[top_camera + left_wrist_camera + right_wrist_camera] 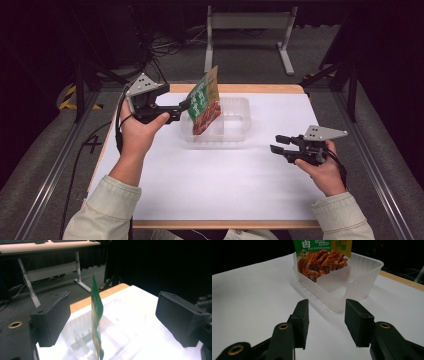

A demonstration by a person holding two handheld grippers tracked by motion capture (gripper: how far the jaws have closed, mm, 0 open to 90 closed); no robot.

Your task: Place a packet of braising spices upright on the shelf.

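Left gripper (186, 106) spread around upright snack packet (205, 100) in clear tray (235, 131)

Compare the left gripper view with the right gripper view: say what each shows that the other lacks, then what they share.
Left gripper view alone: the left gripper, jaws wide apart and clear of the packet, which stands edge-on between them, and a desk beyond the table.

Right gripper view alone: the right gripper, jaws apart over bare tabletop with nothing between them, and the packet's printed face, with red food pictured under a green band.

Shared: the packet standing in the clear tray and the white table with its wooden edge.
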